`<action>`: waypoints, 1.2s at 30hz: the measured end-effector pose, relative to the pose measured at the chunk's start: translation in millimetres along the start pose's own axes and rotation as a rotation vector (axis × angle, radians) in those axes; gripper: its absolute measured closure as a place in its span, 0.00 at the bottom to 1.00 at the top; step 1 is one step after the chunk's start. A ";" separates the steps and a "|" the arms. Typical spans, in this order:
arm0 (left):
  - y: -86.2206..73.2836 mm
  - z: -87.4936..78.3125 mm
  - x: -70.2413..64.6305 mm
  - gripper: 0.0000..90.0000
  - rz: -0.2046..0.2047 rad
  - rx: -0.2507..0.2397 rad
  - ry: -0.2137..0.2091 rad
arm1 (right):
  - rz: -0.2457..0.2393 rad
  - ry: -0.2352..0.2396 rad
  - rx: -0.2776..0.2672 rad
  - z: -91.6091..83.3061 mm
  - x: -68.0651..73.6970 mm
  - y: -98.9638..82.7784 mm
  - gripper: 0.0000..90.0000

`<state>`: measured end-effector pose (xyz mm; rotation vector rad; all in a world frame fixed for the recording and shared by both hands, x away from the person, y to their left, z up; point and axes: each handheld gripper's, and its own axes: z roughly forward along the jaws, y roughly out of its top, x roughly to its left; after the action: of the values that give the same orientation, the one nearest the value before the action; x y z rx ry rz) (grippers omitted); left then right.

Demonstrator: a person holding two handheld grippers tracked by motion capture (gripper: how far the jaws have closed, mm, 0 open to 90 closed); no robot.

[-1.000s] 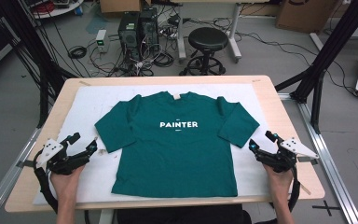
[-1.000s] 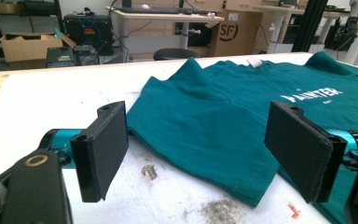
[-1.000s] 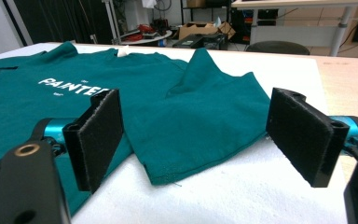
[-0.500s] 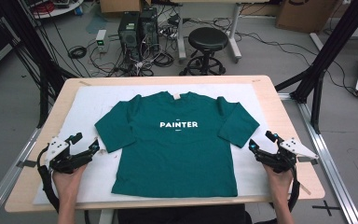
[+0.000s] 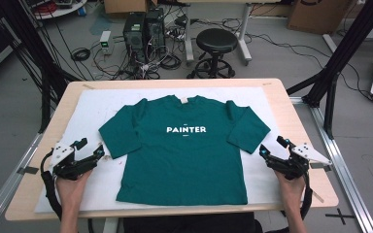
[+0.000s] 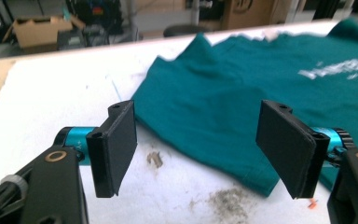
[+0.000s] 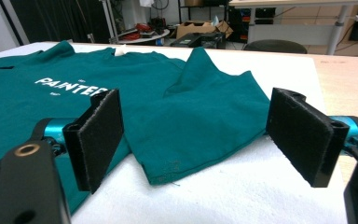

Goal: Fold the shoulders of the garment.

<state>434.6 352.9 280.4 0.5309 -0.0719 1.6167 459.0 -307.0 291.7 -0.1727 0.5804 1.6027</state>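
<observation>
the left gripper [image 5: 91, 149] has slid toward 3 o'clock, nearer the green shirt [image 5: 189, 145]. the right gripper [image 5: 272, 150] stays put. both sets of fingers are spread, released.

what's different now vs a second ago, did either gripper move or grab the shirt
The left gripper has edged right toward the end of the near sleeve of the green T-shirt, jaws open, nothing held. The right gripper stayed open beside the other sleeve. The shirt lies flat as before on the white mat.
</observation>
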 end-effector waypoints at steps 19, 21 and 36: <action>36.1 27.4 -22.0 0.52 0.031 0.233 -0.196 | 0.013 -0.027 0.014 1.4 0.2 0.7 0.22; 39.8 36.9 -21.6 0.54 0.027 0.291 -0.239 | 0.009 -0.029 0.011 1.2 0.5 0.5 0.22; 29.5 58.2 -38.2 0.61 0.162 0.442 -0.234 | 0.011 -0.024 0.026 2.5 0.1 1.2 0.22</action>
<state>424.3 293.1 325.5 1.0783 0.0728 1.7280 458.4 -305.8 294.1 -0.1310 0.5841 1.6050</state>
